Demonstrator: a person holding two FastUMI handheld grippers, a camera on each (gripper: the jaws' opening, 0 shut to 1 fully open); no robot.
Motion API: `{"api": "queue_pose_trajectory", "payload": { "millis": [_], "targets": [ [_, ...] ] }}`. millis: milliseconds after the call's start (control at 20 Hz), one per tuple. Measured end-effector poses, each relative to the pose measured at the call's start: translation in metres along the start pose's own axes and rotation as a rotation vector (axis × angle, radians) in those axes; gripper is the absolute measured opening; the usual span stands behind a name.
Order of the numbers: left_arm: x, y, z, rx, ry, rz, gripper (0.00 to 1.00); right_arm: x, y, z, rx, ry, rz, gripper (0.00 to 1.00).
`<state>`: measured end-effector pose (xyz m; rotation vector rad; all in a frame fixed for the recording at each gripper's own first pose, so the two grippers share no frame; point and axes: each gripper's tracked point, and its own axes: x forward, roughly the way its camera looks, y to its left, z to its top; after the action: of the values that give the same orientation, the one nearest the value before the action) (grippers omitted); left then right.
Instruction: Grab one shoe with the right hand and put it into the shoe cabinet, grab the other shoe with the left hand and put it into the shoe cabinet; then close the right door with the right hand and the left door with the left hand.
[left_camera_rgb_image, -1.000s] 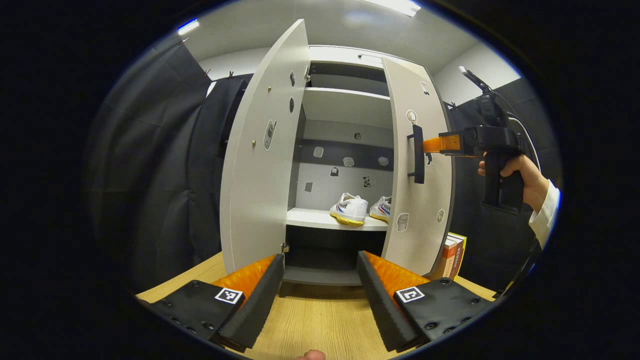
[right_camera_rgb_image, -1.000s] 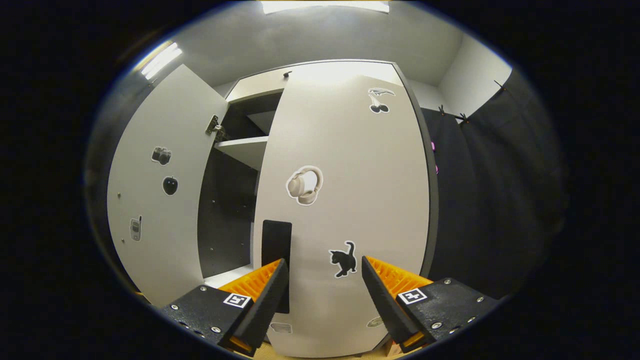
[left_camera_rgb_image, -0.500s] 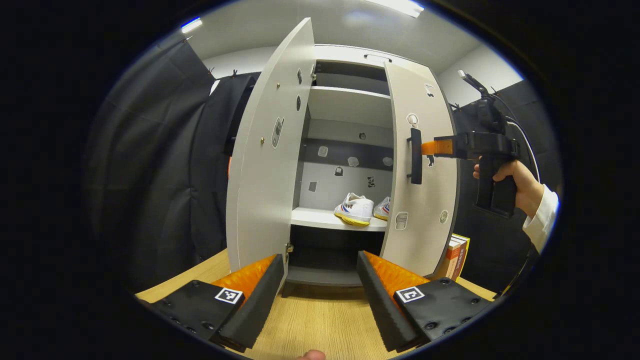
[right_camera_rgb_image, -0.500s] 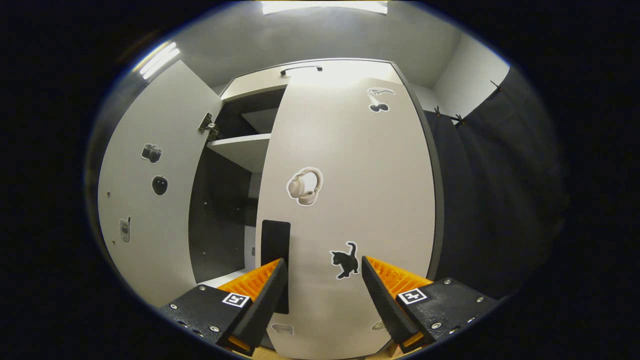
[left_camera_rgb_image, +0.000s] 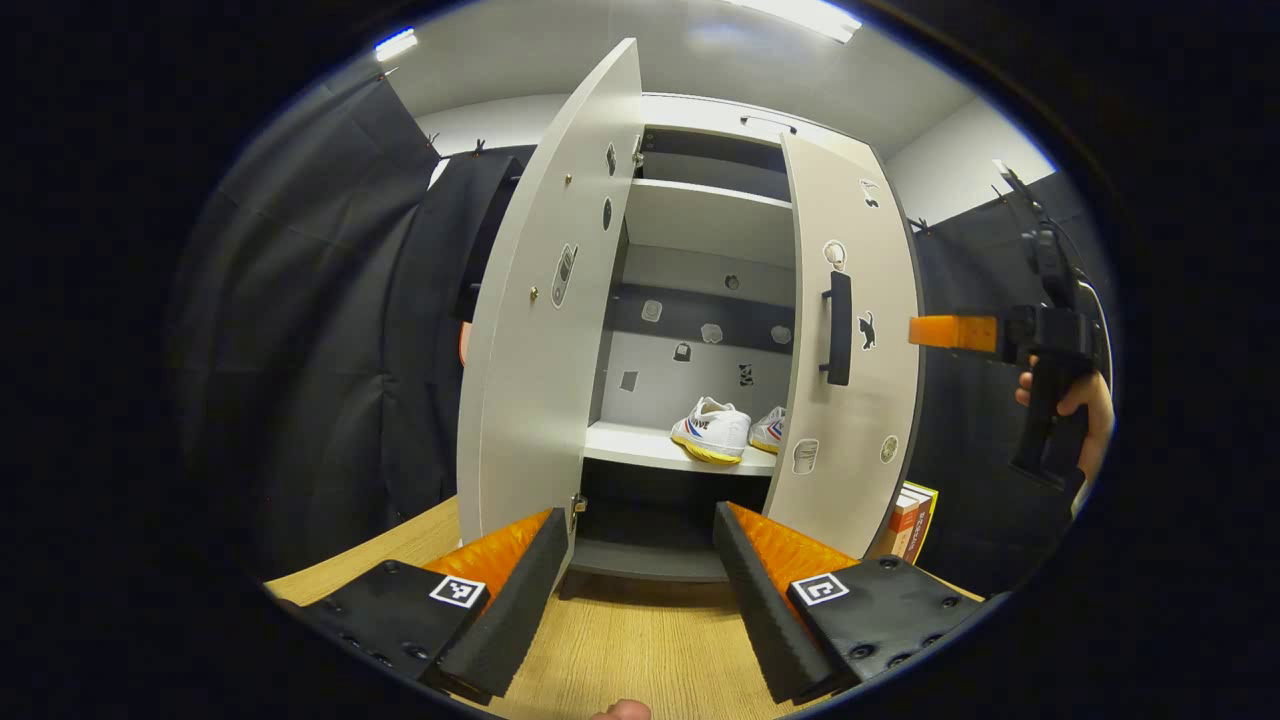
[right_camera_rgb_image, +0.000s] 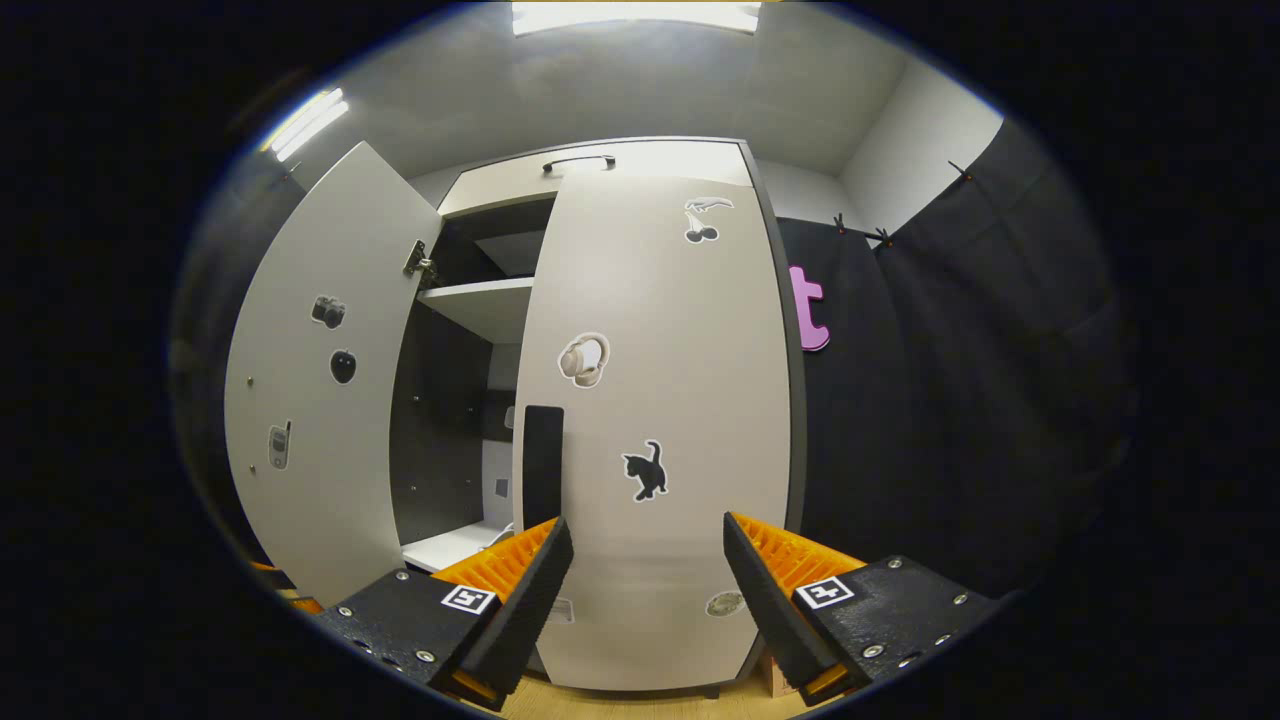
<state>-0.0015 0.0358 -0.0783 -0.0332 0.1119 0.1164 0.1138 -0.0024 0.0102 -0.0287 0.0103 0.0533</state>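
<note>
Two white shoes (left_camera_rgb_image: 712, 430) (left_camera_rgb_image: 769, 429) sit side by side on the middle shelf (left_camera_rgb_image: 640, 446) of the shoe cabinet. The left door (left_camera_rgb_image: 545, 300) stands wide open. The right door (left_camera_rgb_image: 850, 340) is swung most of the way shut, its black handle (left_camera_rgb_image: 839, 327) facing out. My left gripper (left_camera_rgb_image: 640, 590) is open above the wooden table, in front of the cabinet. In the right gripper view my right gripper (right_camera_rgb_image: 640, 600) is open, a short way back from the right door (right_camera_rgb_image: 660, 420) and its handle (right_camera_rgb_image: 543, 465). The left gripper view has the right gripper (left_camera_rgb_image: 945, 331) off the door, held by a hand (left_camera_rgb_image: 1085, 400).
The cabinet stands on a wooden table (left_camera_rgb_image: 640, 650). Books (left_camera_rgb_image: 910, 515) stand upright at the cabinet's right foot. Black cloth hangs on both sides. An upper shelf (left_camera_rgb_image: 705, 200) holds nothing that I can see.
The right gripper has drawn back from the right door, which swung further shut over the last second. The left gripper has barely moved.
</note>
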Motion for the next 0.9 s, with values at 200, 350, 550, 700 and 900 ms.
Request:
{"api": "queue_pose_trajectory", "payload": {
  "millis": [200,350,550,700,900],
  "targets": [
    [0.002,-0.006,0.000,-0.014,0.006,-0.012,0.95,-0.049,-0.005,-0.036,-0.058,0.033,-0.055,0.94],
    [0.001,-0.005,0.007,-0.032,-0.005,0.002,0.96,-0.076,0.006,-0.062,0.007,0.044,-0.045,0.93],
    [-0.010,-0.001,0.048,-0.146,-0.067,-0.009,0.96,-0.092,0.017,-0.074,0.010,0.024,-0.031,0.93],
    [-0.023,0.041,0.097,-0.156,-0.148,0.084,0.96,-0.098,0.024,-0.083,0.024,0.043,-0.017,0.93],
    [-0.023,0.124,0.141,-0.169,-0.181,0.280,0.96,-0.107,0.027,-0.093,0.046,0.073,-0.002,0.93]
  ]
}}
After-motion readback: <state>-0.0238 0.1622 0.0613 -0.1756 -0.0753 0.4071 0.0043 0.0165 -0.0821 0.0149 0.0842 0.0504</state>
